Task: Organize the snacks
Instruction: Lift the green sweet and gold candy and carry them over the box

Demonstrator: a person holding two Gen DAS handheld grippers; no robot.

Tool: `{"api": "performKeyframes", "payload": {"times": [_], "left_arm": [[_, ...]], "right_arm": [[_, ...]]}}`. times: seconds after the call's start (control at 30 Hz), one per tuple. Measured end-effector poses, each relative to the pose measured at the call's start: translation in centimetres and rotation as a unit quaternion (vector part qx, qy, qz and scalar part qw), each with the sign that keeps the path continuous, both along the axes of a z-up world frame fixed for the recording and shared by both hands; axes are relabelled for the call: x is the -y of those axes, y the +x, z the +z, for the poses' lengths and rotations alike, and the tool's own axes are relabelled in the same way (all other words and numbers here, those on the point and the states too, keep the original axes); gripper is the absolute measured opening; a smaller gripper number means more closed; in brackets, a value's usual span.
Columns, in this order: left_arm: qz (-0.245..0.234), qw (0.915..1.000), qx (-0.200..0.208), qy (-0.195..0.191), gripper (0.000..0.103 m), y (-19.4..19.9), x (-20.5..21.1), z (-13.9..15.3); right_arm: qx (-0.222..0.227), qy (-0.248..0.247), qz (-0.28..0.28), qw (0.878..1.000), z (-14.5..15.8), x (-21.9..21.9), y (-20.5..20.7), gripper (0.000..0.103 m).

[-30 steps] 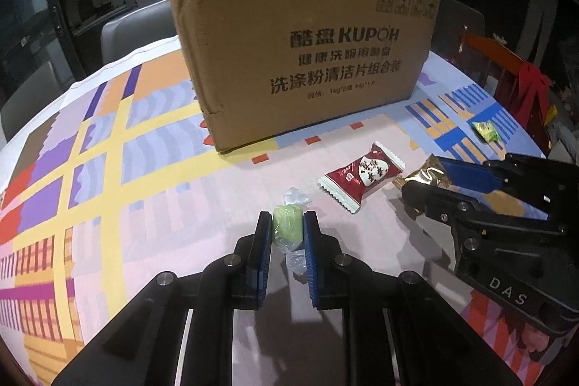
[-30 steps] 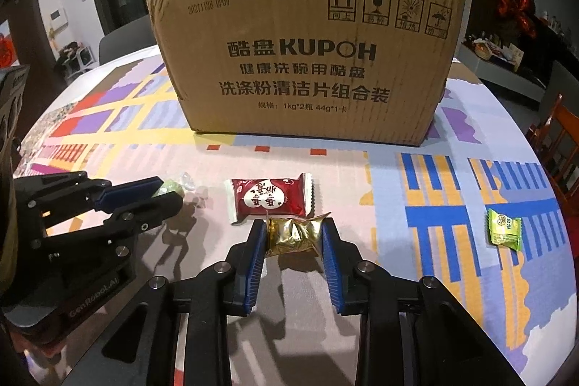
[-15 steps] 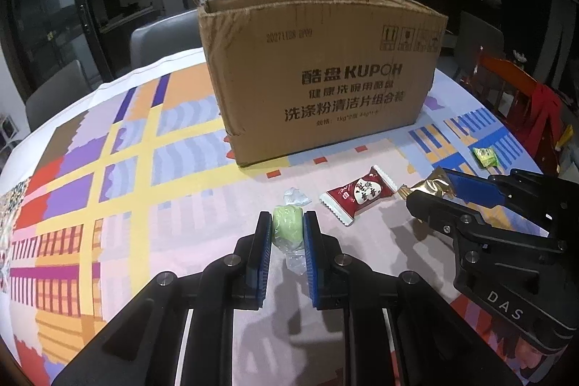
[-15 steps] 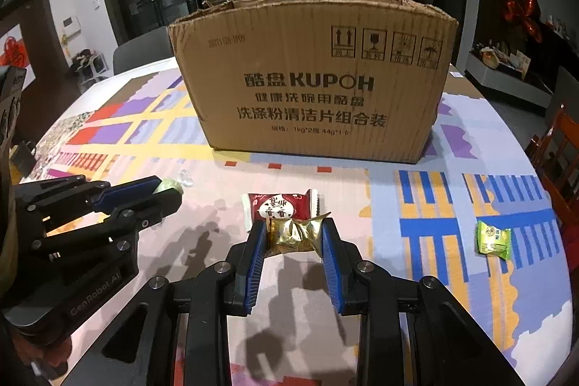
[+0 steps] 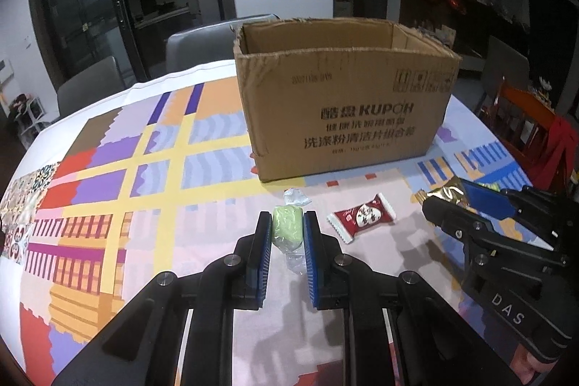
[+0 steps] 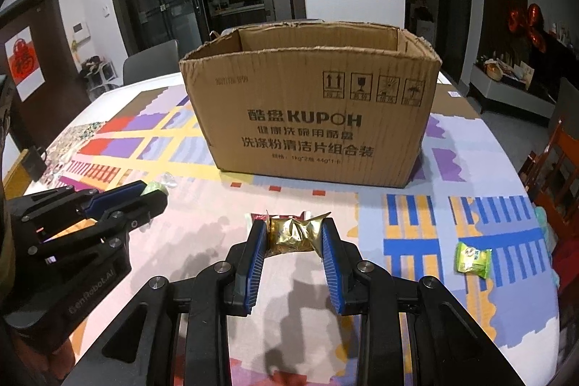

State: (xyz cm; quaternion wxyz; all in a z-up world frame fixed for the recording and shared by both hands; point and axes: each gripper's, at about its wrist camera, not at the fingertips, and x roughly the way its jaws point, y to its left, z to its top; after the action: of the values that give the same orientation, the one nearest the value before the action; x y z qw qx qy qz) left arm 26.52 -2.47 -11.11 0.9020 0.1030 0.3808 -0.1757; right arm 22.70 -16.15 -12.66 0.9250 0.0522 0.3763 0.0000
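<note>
Ahead, the open-topped cardboard box (image 6: 311,118) stands mid-table with bare patterned tablecloth (image 5: 108,205) before it. The left gripper (image 5: 287,229) pinches a green candy (image 5: 286,229), its long axis running away from the camera. The right gripper (image 6: 294,236) clamps a gold-wrapped candy (image 6: 294,236) lying crosswise. A red-wrapped candy (image 5: 362,216) lies between the two grippers, and a green packet (image 6: 472,259) sits well right.
</note>
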Motion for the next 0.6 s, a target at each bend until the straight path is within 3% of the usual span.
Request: {"api": "performKeyframes", "payload": {"times": [0.6], "left_arm": [[0.041, 0.9990, 0.013, -0.014, 0.018, 0.4, 0.8, 3.4]], "right_arm": [[0.026, -0.002, -0.004, 1.000, 3.5, 2.0, 0.9, 0.032]]}}
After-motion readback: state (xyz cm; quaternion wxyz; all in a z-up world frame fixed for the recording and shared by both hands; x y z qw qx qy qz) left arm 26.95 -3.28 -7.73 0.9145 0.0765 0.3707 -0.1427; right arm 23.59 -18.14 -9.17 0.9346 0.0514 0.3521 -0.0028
